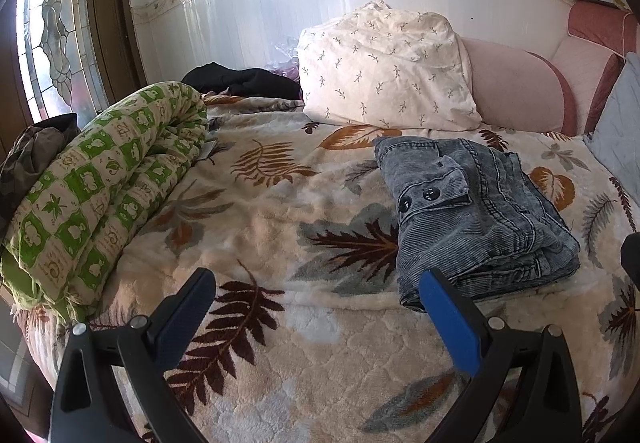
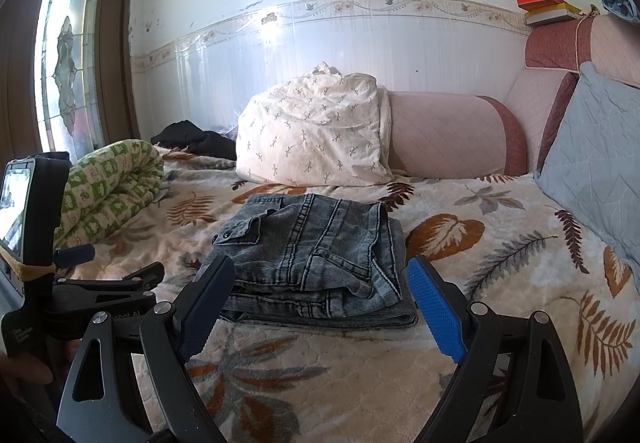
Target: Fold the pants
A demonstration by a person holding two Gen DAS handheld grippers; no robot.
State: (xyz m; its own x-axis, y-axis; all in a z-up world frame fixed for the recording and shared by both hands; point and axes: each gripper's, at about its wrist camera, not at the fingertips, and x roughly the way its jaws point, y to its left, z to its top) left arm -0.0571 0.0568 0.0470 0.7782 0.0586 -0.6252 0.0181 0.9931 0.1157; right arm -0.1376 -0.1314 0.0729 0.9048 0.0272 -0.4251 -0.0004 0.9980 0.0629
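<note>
The grey-blue corduroy pants (image 1: 476,215) lie folded into a compact stack on the leaf-print blanket (image 1: 280,227); they also show in the right wrist view (image 2: 316,259). My left gripper (image 1: 316,283) is open and empty, held near the blanket to the left of the stack, its right finger just before the stack's near corner. My right gripper (image 2: 320,279) is open and empty, its fingers standing either side of the stack's near edge, apart from it. The left gripper also shows in the right wrist view (image 2: 116,263) at the left.
A rolled green-and-cream quilt (image 1: 100,187) lies at the left. A floral pillow (image 1: 384,67) and pink bolster (image 1: 516,87) stand at the back wall. A grey-blue cushion (image 2: 600,163) leans at the right. Dark clothes (image 1: 244,79) lie by the wall.
</note>
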